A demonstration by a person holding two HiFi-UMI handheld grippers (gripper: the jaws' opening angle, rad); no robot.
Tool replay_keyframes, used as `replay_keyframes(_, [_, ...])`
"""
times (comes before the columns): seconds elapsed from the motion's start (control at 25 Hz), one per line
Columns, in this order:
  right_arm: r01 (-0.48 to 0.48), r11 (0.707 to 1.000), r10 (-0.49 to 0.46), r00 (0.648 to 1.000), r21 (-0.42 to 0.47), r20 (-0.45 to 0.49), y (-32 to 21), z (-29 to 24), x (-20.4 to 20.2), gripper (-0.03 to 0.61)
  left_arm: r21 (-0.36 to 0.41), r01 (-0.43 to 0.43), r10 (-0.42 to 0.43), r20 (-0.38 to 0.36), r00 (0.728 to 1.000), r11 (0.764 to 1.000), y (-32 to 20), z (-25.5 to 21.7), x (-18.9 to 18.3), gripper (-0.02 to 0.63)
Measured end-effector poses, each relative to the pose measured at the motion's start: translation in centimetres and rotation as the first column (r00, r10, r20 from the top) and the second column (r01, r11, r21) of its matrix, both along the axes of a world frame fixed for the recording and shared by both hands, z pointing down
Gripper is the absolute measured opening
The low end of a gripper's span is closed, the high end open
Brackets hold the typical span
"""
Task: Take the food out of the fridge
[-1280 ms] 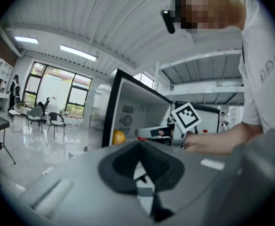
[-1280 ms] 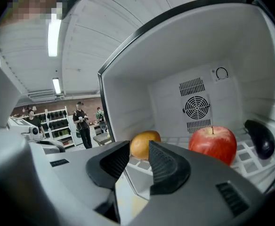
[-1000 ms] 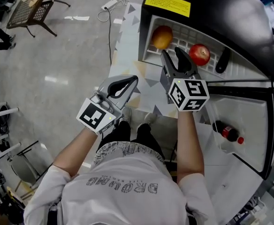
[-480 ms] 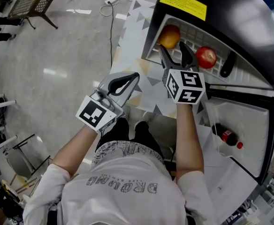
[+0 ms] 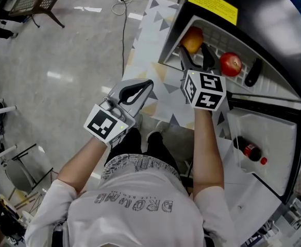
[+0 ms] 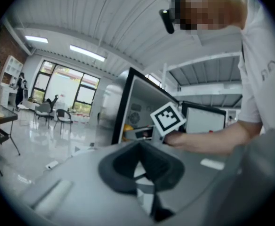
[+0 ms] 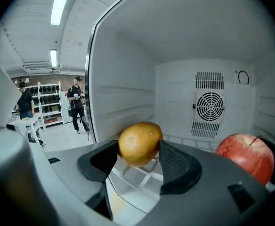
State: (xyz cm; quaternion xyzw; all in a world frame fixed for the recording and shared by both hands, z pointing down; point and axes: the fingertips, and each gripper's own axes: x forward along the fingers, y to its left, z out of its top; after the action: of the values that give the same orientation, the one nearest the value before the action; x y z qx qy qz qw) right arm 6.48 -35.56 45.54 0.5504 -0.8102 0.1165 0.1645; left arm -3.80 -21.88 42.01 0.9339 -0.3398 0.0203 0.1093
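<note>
The right claw (image 7: pixel 138 163) stands spread wide inside the fridge (image 7: pixel 128 55). Its ribbed black pads flank the yellow fruit (image 7: pixel 140 144) without, I'd say, pinching it yet. To do this well, push in until the pads sit across the fruit's widest part, then close gently: the skin looks smooth and the shape rounded, so it could slip out. It rests on a white wire shelf (image 7: pixel 144 178), with a glossy red apple (image 7: pixel 245 157) beside it. The left claw (image 6: pixel 140 168) hangs outside, clenched and empty.
</note>
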Motion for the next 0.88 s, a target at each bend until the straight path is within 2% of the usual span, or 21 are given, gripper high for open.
replay_keyframes(0.44, [-0.013,0.999,0.012,1.0,0.04,0.017,1.2,-1.3,0.7,0.259,0.009,-0.018,0.017,0.015,1.0,1.0,0.5,-0.3,-0.1,0.006])
replay_keyframes(0.88, [-0.028,0.996,0.024,0.999,0.079,0.045,4.5,-3.3,2.1,0.259,0.035,-0.057,0.057,0.026,0.998,0.998,1.6,-1.6,0.9,0.008])
